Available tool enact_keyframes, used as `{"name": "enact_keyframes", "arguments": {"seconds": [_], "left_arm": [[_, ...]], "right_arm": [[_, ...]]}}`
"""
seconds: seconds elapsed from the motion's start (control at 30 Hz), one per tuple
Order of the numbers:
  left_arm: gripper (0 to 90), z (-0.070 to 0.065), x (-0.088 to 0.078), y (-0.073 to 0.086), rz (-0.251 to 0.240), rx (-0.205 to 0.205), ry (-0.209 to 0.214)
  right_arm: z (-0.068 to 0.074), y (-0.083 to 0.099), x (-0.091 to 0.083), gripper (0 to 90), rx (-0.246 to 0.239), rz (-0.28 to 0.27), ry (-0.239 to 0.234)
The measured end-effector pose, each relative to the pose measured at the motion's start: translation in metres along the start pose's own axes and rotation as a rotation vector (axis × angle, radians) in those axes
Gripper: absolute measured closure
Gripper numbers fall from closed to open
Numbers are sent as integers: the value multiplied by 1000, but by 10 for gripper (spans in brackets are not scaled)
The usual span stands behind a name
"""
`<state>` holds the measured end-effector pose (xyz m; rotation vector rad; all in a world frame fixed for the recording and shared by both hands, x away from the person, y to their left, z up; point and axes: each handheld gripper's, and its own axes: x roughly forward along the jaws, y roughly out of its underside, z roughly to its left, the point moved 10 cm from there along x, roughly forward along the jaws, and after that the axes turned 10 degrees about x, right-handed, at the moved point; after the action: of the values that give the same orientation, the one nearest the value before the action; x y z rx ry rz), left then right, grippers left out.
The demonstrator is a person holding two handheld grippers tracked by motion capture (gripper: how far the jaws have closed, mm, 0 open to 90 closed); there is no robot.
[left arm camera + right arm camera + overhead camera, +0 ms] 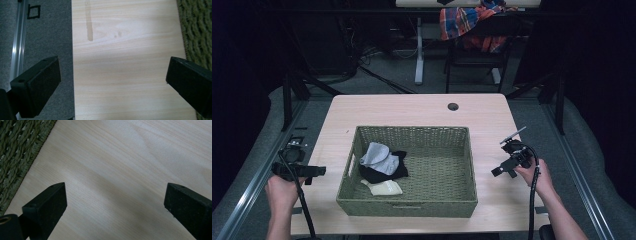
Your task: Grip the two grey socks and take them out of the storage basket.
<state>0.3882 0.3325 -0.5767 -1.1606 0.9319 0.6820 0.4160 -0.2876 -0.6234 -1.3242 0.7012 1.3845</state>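
Nearest the person, the left gripper (314, 171) is held at the left edge of the table (412, 112), pointing toward the basket (408, 206), and the right gripper (499, 171) is held over the bare wood on the right side, also angled toward the basket. In the left gripper view the jaws stand wide apart with nothing between them, above the table edge, with grey carpet (47, 37) and a metal rail (18, 37) on one side and the green woven wall of the basket (197, 30) on the other. In the right gripper view the jaws are likewise spread wide and empty over plain wood, with the basket's wall (17, 147) at the upper left corner. Between the two grippers sits the green wicker basket, near the front edge of the table, apart from both grippers. Its side walls stand between each gripper and the clothes inside. In the left half of the basket lie a cream sock (384, 188) closest to the front, a black cloth (384, 174) behind it, and a grey cloth (378, 156) lying partly on top of the black one; the three touch or overlap, and the right half of the basket floor is bare. Farther back on the table is a small round hole (453, 106). Beyond the table, a table leg (419, 50) stands on the floor and a plaid cloth (467, 22) hangs over a chair (477, 57).
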Motion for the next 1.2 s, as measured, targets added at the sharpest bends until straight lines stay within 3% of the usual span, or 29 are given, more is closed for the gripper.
{"name": "enact_keyframes", "arguments": {"seconds": [0.1, 0.17, 0.23, 0.27, 0.3, 0.33, 0.4, 0.47, 0.6, 0.63, 0.83, 1.0, 1.1, 1.17, 1.2], "left_arm": [[1, -4, -4, -2, 2, 8, 5], [0, -5, -6, -3, 5, 13, 6], [0, -7, -8, -5, 1, 10, 9], [0, -7, -8, -7, -3, 12, 7], [0, -7, -10, -7, 1, 10, 10], [0, -8, -11, -9, -5, 7, 13], [0, -9, -13, -11, -6, 6, 18], [0, -12, -20, -17, -21, 7, 23], [0, -18, -30, -26, -45, 10, 41], [0, -26, -37, -34, -56, 23, 56], [0, -49, -52, -50, -63, 95, 96], [0, -64, -56, -63, -74, 135, 116], [0, -72, -55, -72, -78, 162, 123], [0, -78, -54, -78, -79, 182, 128], [0, -81, -54, -81, -79, 188, 132]], "right_arm": [[-1, 2, -2, 42, -23, 31, 10], [0, 3, 0, 42, -2, 9, 3], [-4, 5, -3, 42, -22, 38, 14], [-3, 4, -1, 42, 5, 6, 6], [-5, 6, -4, 42, -26, 43, 13], [-3, 5, -2, 42, 10, 1, 3], [-4, 6, -3, 42, -4, 19, 6], [-3, 4, -1, 42, 7, 1, 1], [-6, 5, -2, 42, -21, 38, 14], [-5, 4, -1, 42, 4, 10, 6], [-1, -2, 0, 45, 3, -4, -1], [-4, -2, 0, 45, -31, 38, 12], [-2, -4, 2, 46, 14, -14, -6], [-5, -2, -2, 46, -22, 31, 12], [-5, -2, -1, 46, -19, 27, 10]]}}
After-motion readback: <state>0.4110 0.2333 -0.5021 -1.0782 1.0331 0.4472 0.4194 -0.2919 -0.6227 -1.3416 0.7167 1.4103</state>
